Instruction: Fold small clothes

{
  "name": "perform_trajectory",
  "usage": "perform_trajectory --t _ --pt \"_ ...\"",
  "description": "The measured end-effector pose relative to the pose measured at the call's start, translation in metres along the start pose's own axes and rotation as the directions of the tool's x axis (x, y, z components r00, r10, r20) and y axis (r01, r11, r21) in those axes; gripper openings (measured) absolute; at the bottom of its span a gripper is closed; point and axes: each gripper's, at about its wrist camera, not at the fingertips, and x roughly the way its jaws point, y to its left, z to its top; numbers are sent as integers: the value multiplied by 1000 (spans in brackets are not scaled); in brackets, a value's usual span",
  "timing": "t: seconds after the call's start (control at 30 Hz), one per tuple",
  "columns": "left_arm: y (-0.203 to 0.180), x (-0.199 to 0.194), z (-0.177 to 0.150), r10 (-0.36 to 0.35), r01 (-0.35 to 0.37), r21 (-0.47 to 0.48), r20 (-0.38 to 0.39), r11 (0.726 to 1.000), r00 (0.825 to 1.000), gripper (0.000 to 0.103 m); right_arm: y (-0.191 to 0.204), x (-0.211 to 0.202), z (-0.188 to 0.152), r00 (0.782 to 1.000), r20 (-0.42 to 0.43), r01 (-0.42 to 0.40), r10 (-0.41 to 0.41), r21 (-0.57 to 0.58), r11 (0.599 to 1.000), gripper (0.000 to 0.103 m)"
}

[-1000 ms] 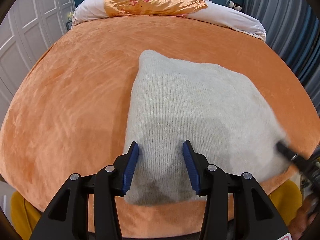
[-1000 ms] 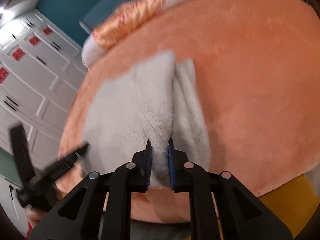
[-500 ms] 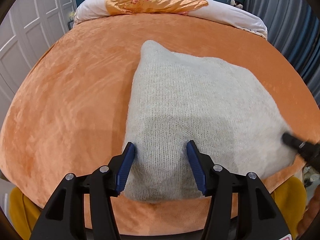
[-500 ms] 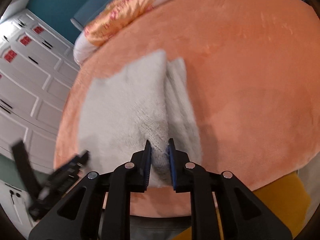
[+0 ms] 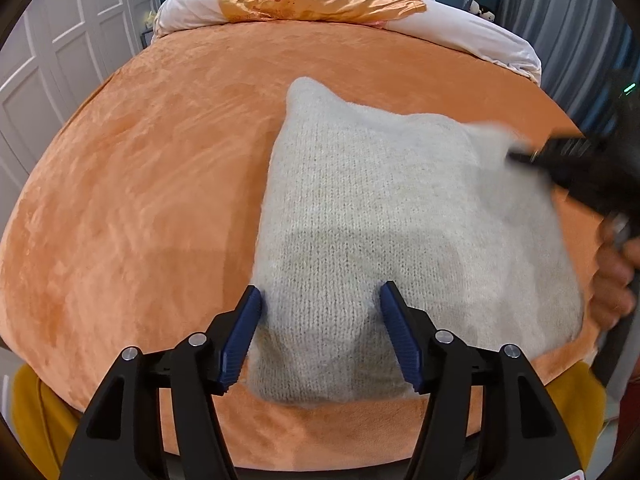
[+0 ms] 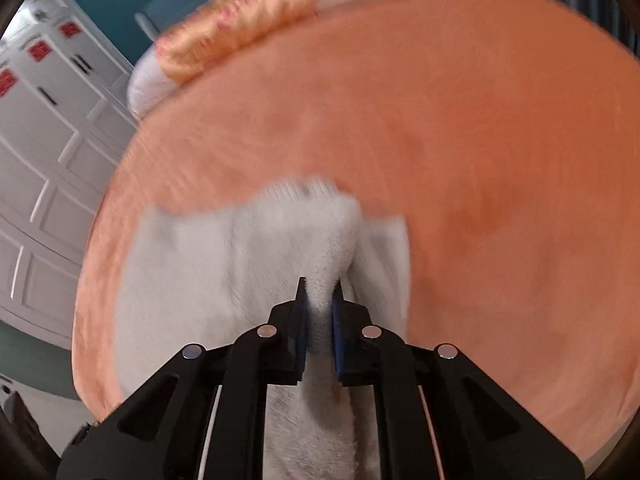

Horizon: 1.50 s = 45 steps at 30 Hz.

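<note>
Sweater (image 5: 384, 240) flat on bed (image 5: 140, 200). Right claw (image 6: 319, 300) pinches its right edge, having just tightened; fold goes leftward. Left claw (image 5: 320, 320) just widened, spread, straddling near-left corner, not gripping.

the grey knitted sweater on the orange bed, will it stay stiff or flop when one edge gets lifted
Probably floppy: the fuzzy grey knitted sweater bunches into a soft ridge where the right gripper pinches it. It likely drags rather than slides, since the plush orange bedspread looks grippy. It looks light; one pinch raises the fold.
</note>
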Motion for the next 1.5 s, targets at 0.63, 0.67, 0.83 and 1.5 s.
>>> perform_trajectory --t 0.63,0.67,0.83,1.5 --pt "-5 -4 1 8 -8 -7 -3 1000 1000 62 -22 -62 -82 1000 -10 5 -4 50 999 27" --pt "-7 -5 0 11 -11 -6 -3 1000 1000 62 -23 -62 -91 1000 -20 13 -12 46 999 27" --pt "-13 -5 -6 40 -39 34 -19 999 999 62 -23 -48 -114 997 -74 -7 10 37 999 11" --pt "-18 2 -21 81 -79 53 -36 995 996 67 -9 -81 -112 997 15 72 -72 12 997 13"
